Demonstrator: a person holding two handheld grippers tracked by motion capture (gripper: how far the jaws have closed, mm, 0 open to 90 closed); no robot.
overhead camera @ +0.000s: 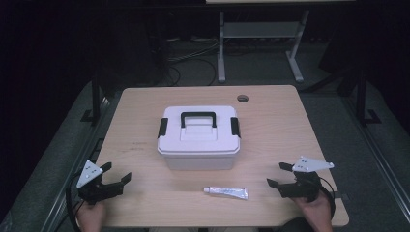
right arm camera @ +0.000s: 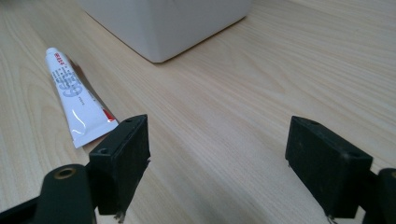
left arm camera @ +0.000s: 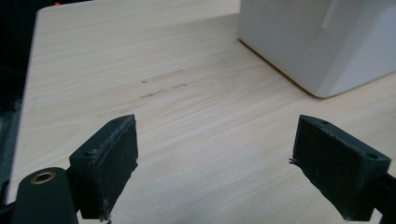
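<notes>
A white plastic box (overhead camera: pixel 199 137) with a black handle and two black side latches sits shut in the middle of the table (overhead camera: pixel 145 116). A small white tube (overhead camera: pixel 226 192) lies flat in front of it. My left gripper (overhead camera: pixel 117 173) rests near the front left corner, open and empty; its view shows the box corner (left arm camera: pixel 322 42) ahead to the right. My right gripper (overhead camera: pixel 279 174) rests near the front right corner, open and empty. In its view the tube (right arm camera: pixel 74 95) lies just left of the left jaw, with the box (right arm camera: pixel 163 23) beyond.
A round cable hole (overhead camera: pixel 242 98) sits near the table's far right edge. Faint dark scuffs (left arm camera: pixel 163 84) mark the wood left of the box. Beyond the table stand a white desk frame (overhead camera: pixel 261 38) and cables on a dark floor.
</notes>
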